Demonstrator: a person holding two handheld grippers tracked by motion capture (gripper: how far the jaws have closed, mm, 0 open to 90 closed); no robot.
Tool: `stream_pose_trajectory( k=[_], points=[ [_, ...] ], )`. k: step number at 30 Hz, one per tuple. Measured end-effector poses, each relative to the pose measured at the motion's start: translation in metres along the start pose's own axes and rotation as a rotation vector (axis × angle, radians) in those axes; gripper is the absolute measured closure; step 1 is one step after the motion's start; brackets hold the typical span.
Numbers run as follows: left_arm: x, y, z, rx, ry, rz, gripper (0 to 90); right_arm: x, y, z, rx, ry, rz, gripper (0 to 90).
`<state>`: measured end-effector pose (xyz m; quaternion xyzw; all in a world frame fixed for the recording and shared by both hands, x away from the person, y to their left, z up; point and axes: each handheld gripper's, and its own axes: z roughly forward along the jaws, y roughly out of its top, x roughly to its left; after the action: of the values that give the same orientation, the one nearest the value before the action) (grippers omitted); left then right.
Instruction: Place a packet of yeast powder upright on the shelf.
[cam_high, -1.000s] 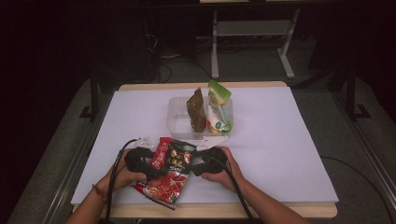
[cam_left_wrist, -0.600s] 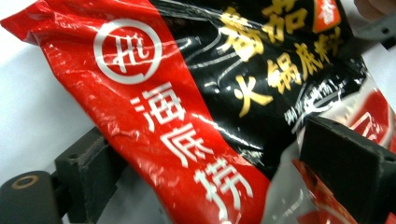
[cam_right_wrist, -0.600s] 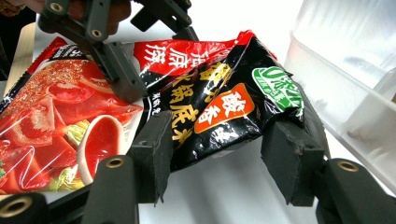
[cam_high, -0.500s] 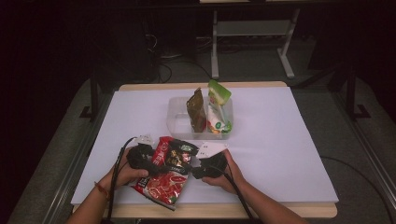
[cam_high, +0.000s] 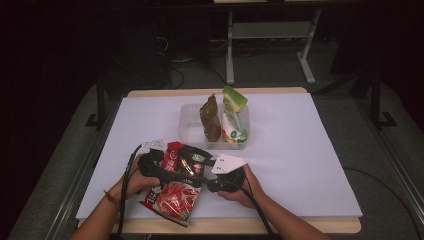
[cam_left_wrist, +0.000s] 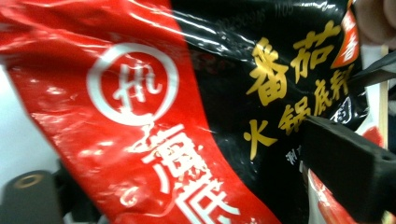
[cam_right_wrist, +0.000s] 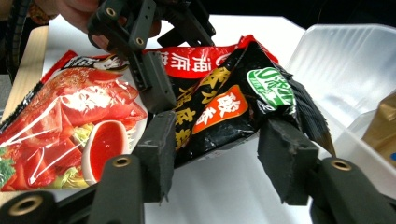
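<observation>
A red and black sauce packet (cam_high: 175, 192) lies near the table's front edge, its black end (cam_right_wrist: 233, 102) raised off the sheet. My left gripper (cam_high: 172, 172) comes from the left and is shut on the packet's upper part (cam_left_wrist: 154, 116). One of its jaws lies across the print, and it is also visible from the right gripper view (cam_right_wrist: 149, 70). My right gripper (cam_high: 207, 182) faces it from the right. Its jaws (cam_right_wrist: 222, 135) straddle the black end and have just been closing, with the pads not visibly pressing on it.
A clear plastic container (cam_high: 190, 117) stands behind the packet at mid-table, its wall (cam_right_wrist: 345, 60) close to my right gripper. A brown packet (cam_high: 210, 120) and a green and white packet (cam_high: 232, 117) stand in it. The wooden front edge (cam_high: 300, 225) is close.
Both hands stay almost in place. The right gripper has edged slightly down and toward the packet's black end.
</observation>
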<state>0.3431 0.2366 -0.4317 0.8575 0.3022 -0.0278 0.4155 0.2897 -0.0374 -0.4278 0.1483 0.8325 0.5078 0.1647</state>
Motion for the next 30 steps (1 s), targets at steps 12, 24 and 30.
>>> stream_pose_trajectory(
  k=[12, 24, 30],
  points=[
    [0.000, -0.001, -0.029, -0.221, 0.010, 0.010, 52.7, -0.019, 0.005, -0.014, -0.069, -0.040, 0.095, 66.3],
    [-0.004, 0.005, -0.017, -0.160, -0.053, 0.010, 41.2, -0.018, 0.010, -0.017, -0.090, -0.031, 0.082, 68.7],
    [-0.004, 0.006, -0.023, -0.176, -0.083, 0.025, 50.8, -0.019, 0.011, -0.018, -0.088, -0.044, 0.070, 69.2]
  ],
)
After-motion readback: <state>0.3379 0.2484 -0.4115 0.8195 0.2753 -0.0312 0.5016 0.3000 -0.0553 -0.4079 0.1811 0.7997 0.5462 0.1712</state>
